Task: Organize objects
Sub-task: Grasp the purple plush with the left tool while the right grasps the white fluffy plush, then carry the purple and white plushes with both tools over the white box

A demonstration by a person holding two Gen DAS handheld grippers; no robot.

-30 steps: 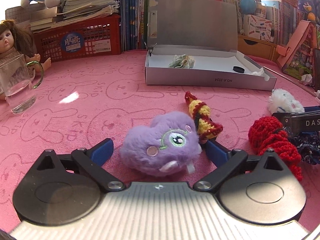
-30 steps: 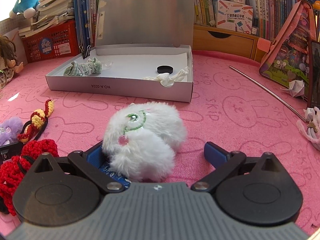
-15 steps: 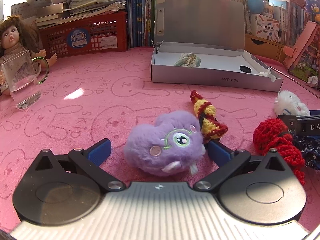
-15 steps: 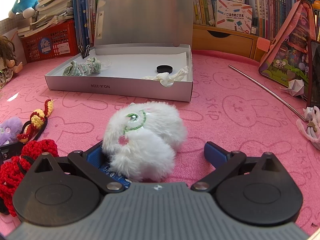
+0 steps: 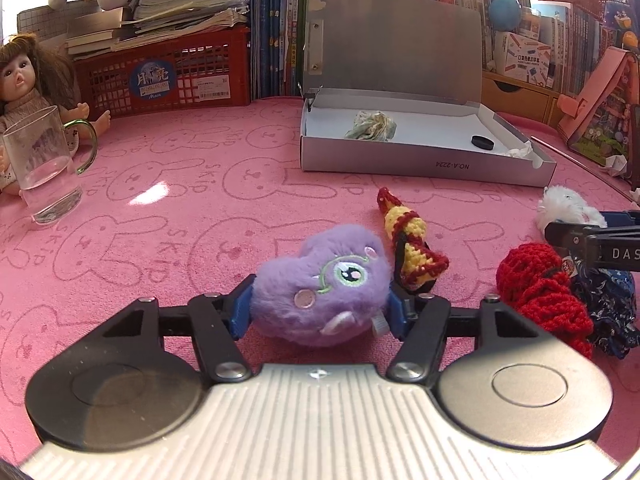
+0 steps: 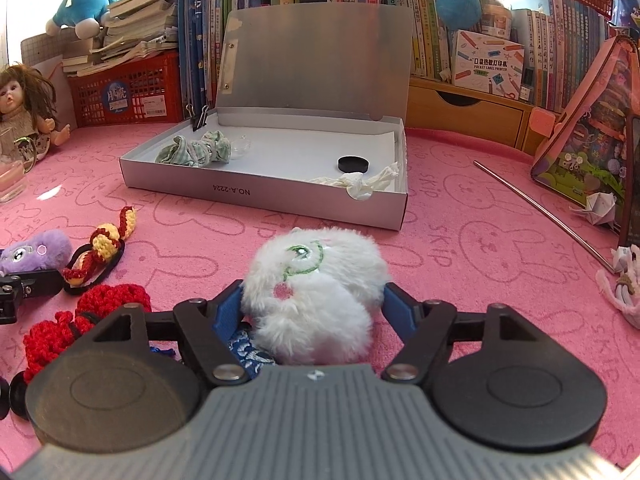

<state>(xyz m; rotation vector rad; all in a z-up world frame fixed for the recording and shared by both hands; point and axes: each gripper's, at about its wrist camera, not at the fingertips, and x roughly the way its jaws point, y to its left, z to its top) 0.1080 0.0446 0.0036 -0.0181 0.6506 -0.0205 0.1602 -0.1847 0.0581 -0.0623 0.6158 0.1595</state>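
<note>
- Nearest in the left wrist view, the left hand-held gripper (image 5: 319,307) is clenched on the purple plush toy (image 5: 322,294): both blue fingers press into its fur, and the toy sits low on the pink desk (image 5: 168,208).
- Nearest in the right wrist view, the right hand-held gripper (image 6: 312,309) grasps the white plush toy (image 6: 316,294), its blue fingers against the fur on either side. A blue patterned cloth (image 6: 248,354) lies under the toy's near left edge.
- Just left of that, a red crocheted piece (image 6: 84,320) lies loose on the desk. A little farther sits the red-and-yellow crocheted hair tie (image 6: 102,250), touching or nearly touching the right side of the purple toy.
- Far left, a glass mug (image 5: 44,172) stands in front of a doll (image 5: 28,80). On the right, a metal rod (image 6: 540,212) lies on the desk.
- Past the middle, the open grey box (image 6: 256,194) has its lid upright. Inside are a green checked cloth (image 6: 196,152), a black round cap (image 6: 353,164) and a white crumpled tissue (image 6: 360,184).
- By my reading, the task is partly done: a few small things are boxed. Both plush toys are gripped but not yet carried over, and the crocheted pieces and the blue cloth remain outside.
</note>
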